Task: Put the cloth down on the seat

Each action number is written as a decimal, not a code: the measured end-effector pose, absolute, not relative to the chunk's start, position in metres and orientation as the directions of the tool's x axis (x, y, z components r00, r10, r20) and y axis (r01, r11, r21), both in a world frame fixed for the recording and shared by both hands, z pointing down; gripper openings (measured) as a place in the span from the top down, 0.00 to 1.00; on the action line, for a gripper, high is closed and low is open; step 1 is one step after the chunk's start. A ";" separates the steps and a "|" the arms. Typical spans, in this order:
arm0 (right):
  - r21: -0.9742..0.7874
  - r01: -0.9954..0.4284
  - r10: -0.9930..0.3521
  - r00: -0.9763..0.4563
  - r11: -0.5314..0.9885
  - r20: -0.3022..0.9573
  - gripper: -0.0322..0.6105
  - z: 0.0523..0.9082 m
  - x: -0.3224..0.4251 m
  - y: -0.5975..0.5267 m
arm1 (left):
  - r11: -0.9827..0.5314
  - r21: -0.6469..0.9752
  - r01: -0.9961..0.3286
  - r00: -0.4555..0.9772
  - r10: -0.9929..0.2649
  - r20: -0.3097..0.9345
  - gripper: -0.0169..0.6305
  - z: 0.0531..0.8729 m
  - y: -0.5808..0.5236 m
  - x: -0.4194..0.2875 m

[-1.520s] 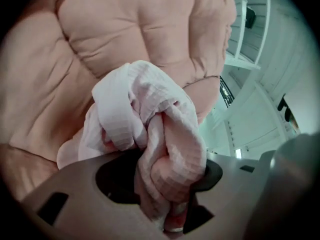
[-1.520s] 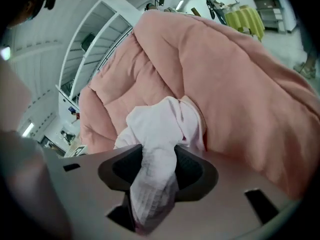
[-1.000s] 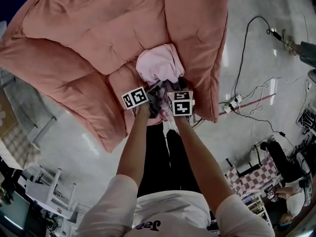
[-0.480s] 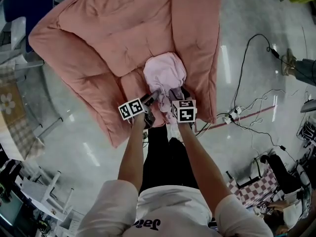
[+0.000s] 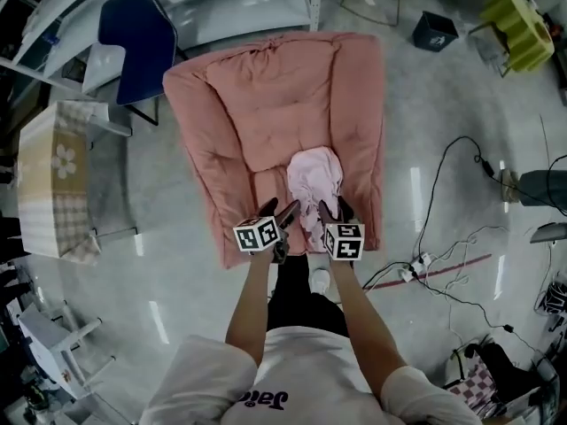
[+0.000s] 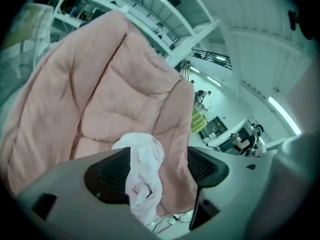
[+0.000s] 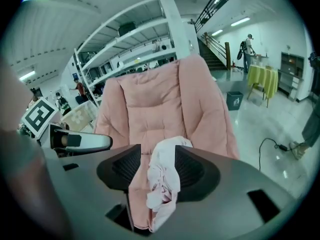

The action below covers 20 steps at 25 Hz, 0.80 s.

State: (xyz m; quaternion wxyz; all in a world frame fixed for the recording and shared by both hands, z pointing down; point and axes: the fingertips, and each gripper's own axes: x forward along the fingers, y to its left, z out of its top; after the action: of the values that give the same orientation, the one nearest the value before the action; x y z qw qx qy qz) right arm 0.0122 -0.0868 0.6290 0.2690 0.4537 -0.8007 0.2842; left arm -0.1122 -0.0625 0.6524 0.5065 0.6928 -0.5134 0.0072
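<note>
A pale pink cloth lies bunched on the seat of the padded pink chair, its lower end hanging over the seat's front edge. My left gripper is just left of that end and my right gripper just right of it, both a little back from the seat. In the left gripper view the cloth shows between wide-apart jaws of the left gripper, untouched. In the right gripper view the right gripper has its jaws closing slightly, with the cloth beyond them and not pressed.
A blue chair stands behind the pink chair on the left. A table with a checked cloth is at the far left. Cables and a power strip lie on the shiny floor to the right. A dark bin stands at the back right.
Both grippers have let go of the cloth and drawn back from the seat. The cloth stays on the seat. The head view has pulled away, so the whole chair shows.
</note>
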 end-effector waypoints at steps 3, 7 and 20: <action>-0.225 -0.864 -0.643 -0.489 0.451 0.589 0.63 0.575 0.010 -0.091 | -0.037 0.638 -0.769 0.419 -0.783 0.459 0.43 0.592 -0.068 -0.110; -0.212 -0.839 -0.677 -0.532 0.501 0.508 0.64 0.516 0.010 -0.083 | -0.078 0.563 -0.823 0.360 -0.839 0.409 0.43 0.525 -0.057 -0.107; -0.146 -0.754 -0.700 -0.652 0.641 0.292 0.70 0.381 -0.007 -0.025 | -0.067 0.319 -0.945 0.163 -0.944 0.286 0.56 0.392 0.005 -0.114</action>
State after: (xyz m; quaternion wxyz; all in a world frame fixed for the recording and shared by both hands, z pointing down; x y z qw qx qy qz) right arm -0.0071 -0.0252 0.3810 0.1045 0.4041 -0.8997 0.1281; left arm -0.1144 0.0050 0.3917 0.2198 0.7303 -0.6468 0.0014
